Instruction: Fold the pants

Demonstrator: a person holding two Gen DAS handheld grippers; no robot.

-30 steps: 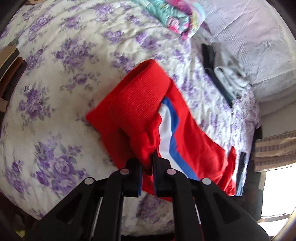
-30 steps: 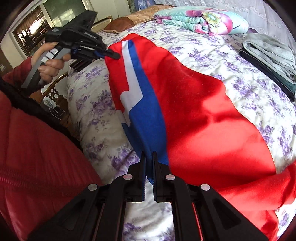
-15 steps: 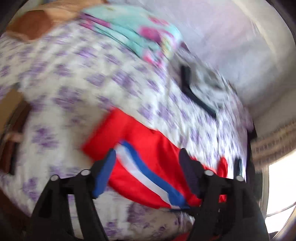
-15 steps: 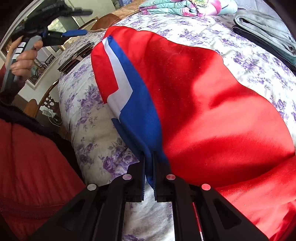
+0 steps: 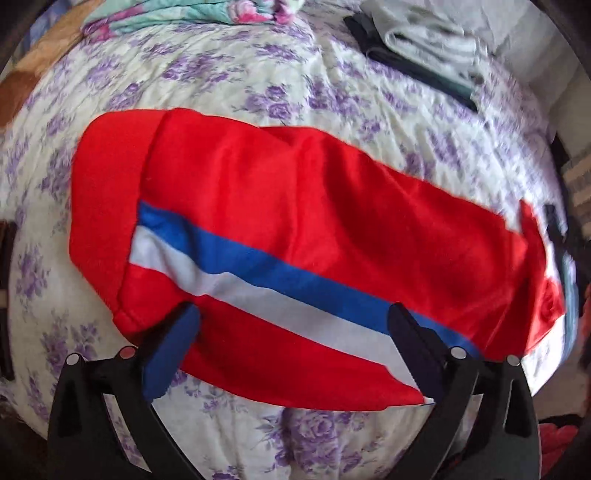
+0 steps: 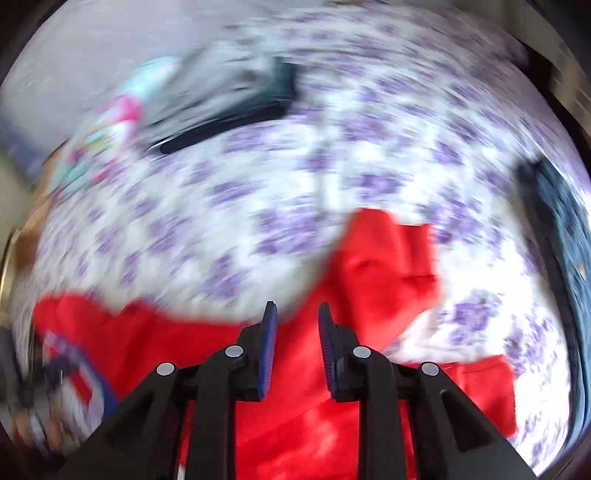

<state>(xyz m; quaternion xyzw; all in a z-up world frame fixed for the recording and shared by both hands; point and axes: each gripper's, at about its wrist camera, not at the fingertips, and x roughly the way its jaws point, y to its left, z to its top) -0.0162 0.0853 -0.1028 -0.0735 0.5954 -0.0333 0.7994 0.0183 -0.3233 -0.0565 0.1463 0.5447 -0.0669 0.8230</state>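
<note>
Red pants (image 5: pixel 295 206) with a blue and white side stripe lie flat across the flowered bedspread (image 5: pixel 229 77), waistband at the left. My left gripper (image 5: pixel 293 325) is wide open just above the pants' near edge, holding nothing. In the right wrist view, which is blurred by motion, the red pant legs (image 6: pixel 373 273) lie rumpled on the bed. My right gripper (image 6: pixel 295 321) hovers over them with its jaws parted and nothing between them.
A folded grey and dark garment pile (image 5: pixel 413 48) lies at the far right of the bed. A folded teal and pink quilt (image 5: pixel 192 14) lies at the far end. A dark blue garment (image 6: pixel 561 221) lies near the bed's right edge.
Both grippers let go of the pants. The left opened wide and drew back over the flattened pants. The right opened and swung fast toward the leg end.
</note>
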